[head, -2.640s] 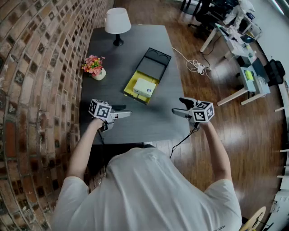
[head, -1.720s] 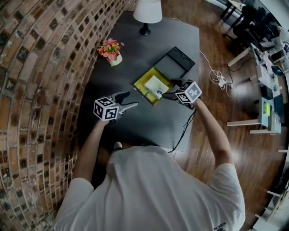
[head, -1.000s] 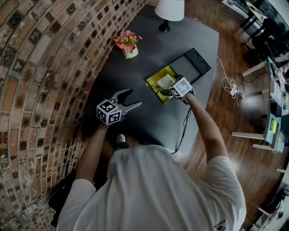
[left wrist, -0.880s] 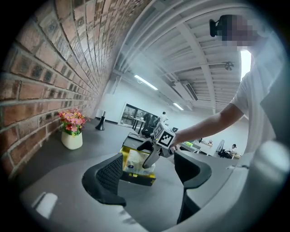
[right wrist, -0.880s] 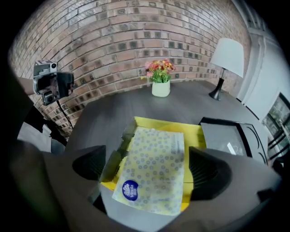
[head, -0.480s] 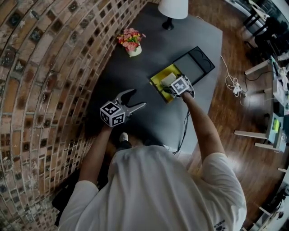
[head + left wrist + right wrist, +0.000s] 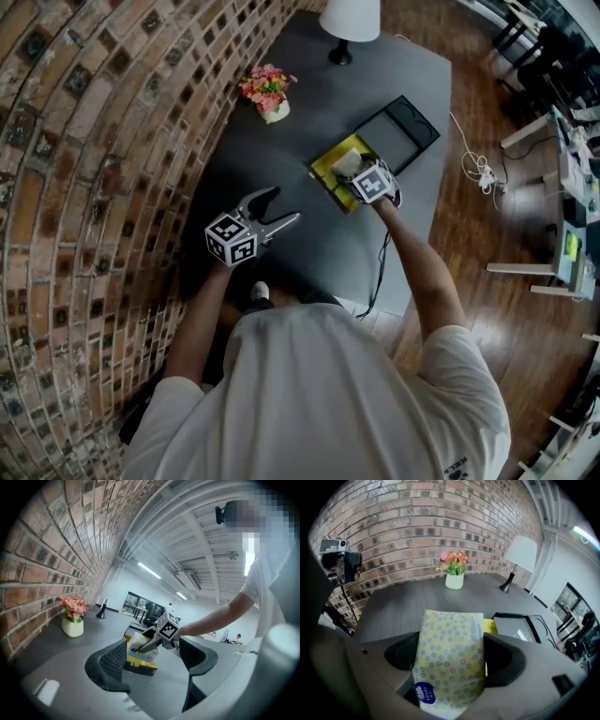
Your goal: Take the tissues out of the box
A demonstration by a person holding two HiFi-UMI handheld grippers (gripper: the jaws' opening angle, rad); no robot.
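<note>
A pale yellow tissue pack [image 7: 447,634] with blue dots and a blue label stands between the jaws of my right gripper [image 7: 452,654]. Those jaws are closing, and both pads touch its sides. In the head view the right gripper [image 7: 352,174] is over the yellow box [image 7: 328,176] at mid-table. From the left gripper view the pack [image 7: 139,647] sticks up above the box's rim [image 7: 140,668]. My left gripper [image 7: 280,206] is open and holds nothing, well short of the box on its near left.
A black lid or tray [image 7: 398,131] lies just beyond the yellow box. At the far end of the dark table [image 7: 272,150] stand a pot of flowers [image 7: 267,89] and a white lamp [image 7: 352,17]. A brick wall runs along the left. A cable [image 7: 481,173] lies on the wood floor.
My right gripper reached from the table's near edge to the yellow box and closed its jaws round the tissue pack. The left gripper stayed open on the near left.
</note>
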